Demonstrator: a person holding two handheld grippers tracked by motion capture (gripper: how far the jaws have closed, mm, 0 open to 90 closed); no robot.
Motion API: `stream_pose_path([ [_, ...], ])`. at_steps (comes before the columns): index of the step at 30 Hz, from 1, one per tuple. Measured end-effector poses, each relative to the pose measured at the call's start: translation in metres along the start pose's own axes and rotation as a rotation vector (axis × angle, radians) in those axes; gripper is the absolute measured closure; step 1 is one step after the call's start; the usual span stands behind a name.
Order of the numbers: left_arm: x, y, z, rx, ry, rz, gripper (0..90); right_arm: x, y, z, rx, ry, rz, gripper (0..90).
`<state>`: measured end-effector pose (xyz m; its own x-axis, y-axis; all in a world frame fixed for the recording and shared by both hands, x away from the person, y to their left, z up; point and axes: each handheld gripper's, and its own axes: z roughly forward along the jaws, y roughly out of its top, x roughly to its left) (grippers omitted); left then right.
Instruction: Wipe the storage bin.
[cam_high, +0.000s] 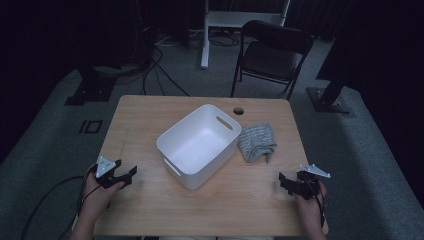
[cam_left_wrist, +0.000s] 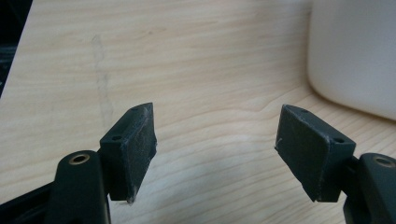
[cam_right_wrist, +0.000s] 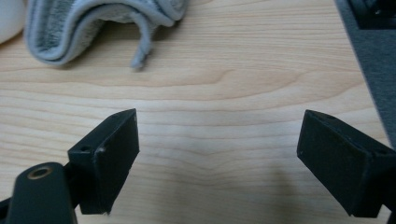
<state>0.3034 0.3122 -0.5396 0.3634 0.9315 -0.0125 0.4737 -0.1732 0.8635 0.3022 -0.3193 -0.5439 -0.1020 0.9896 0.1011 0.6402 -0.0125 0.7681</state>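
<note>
Both grippers empty with jaws spread wide, left gripper (cam_high: 131, 174) low at the table's (cam_high: 150, 215) left edge near the white bin (cam_high: 197, 145), right gripper (cam_high: 283, 181) facing the folded grey cloth (cam_high: 256, 141) lying just beside the bin, probably lining up a pick.

No readable text, label, brand or number anywhere. Plain white on the bin (cam_high: 199, 145), bare wood on the table (cam_high: 150, 115), plain grey on the cloth (cam_high: 256, 141).
</note>
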Motion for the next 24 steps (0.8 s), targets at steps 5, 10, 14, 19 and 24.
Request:
stream_pose_path([
  [5, 0.003, -0.006, 0.004, 0.051, 0.039, -0.016, 28.7, -0.002, -0.002, 0.003, 0.017, -0.02, 0.007, 12.4],
  [10, 0.004, -0.007, 0.005, 0.072, 0.07, -0.038, 28.7, -0.004, -0.004, 0.007, 0.033, -0.051, 0.008, 12.4],
  [14, 0.003, -0.007, 0.006, 0.098, 0.09, -0.036, 28.6, -0.003, -0.007, 0.011, 0.044, -0.066, -0.003, 12.1],
  [19, 0.0, -0.007, 0.009, 0.163, 0.105, -0.04, 28.6, 0.001, -0.008, 0.013, 0.045, -0.078, -0.045, 11.8],
  [24, -0.001, -0.007, 0.011, 0.206, 0.118, -0.049, 25.8, 0.001, -0.008, 0.013, 0.045, -0.076, -0.047, 11.8],
])
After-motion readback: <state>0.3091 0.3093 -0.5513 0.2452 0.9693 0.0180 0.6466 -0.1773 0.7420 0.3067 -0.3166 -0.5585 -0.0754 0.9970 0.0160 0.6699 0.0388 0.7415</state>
